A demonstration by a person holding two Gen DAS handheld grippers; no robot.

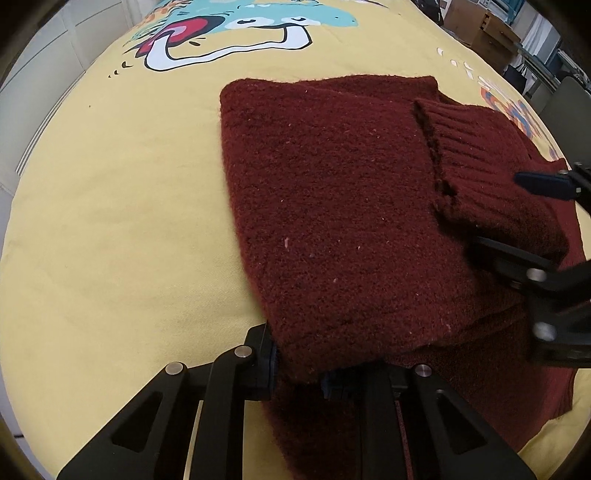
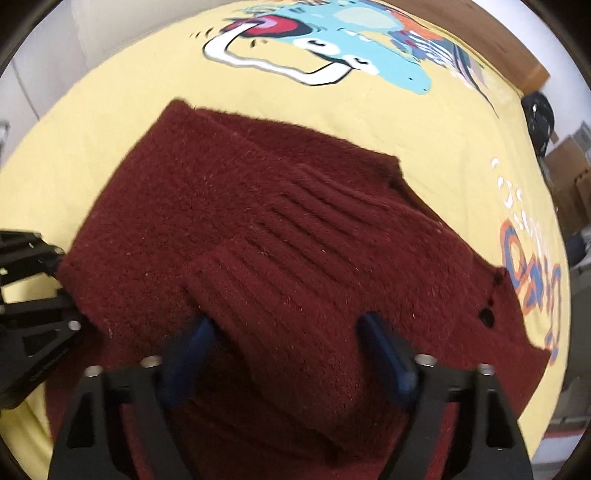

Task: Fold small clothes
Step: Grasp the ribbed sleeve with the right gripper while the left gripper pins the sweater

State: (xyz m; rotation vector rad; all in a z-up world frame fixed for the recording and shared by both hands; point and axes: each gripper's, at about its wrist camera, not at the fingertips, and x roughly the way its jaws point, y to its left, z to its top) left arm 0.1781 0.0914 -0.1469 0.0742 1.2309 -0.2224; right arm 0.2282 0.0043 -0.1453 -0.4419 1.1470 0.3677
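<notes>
- Yellow printed cloth (image 1: 110, 221) is seen covering the tabletop; a cartoon print (image 1: 236, 33) is carried at its far end.
- Left gripper (image 1: 299, 365): jaws pressed nearly together, pinching the near edge of the dark red knitted sweater (image 1: 332, 206). A raised layer is held, probably so that it can be carried over into a fold.
- The sweater is found in the middle of the cloth, partly folded, with a ribbed cuff or hem (image 1: 480, 158) laid across its right part.
- Right gripper (image 2: 288, 347): jaws half spread, set either side of a ribbed roll of the knit. Whether the blue pads (image 2: 388, 354) press on it cannot be told; the frame is blurred. The placing suggests a second corner is to be taken, so both edges can be lifted together.
- Left wrist view alone: the flat smooth panel, its straight left edge, and the right gripper entering from the right.
- Right wrist view alone: a small dark hole or button (image 2: 487, 317) near the sweater's right edge, and the left gripper (image 2: 70, 295) at the garment's left corner.
</notes>
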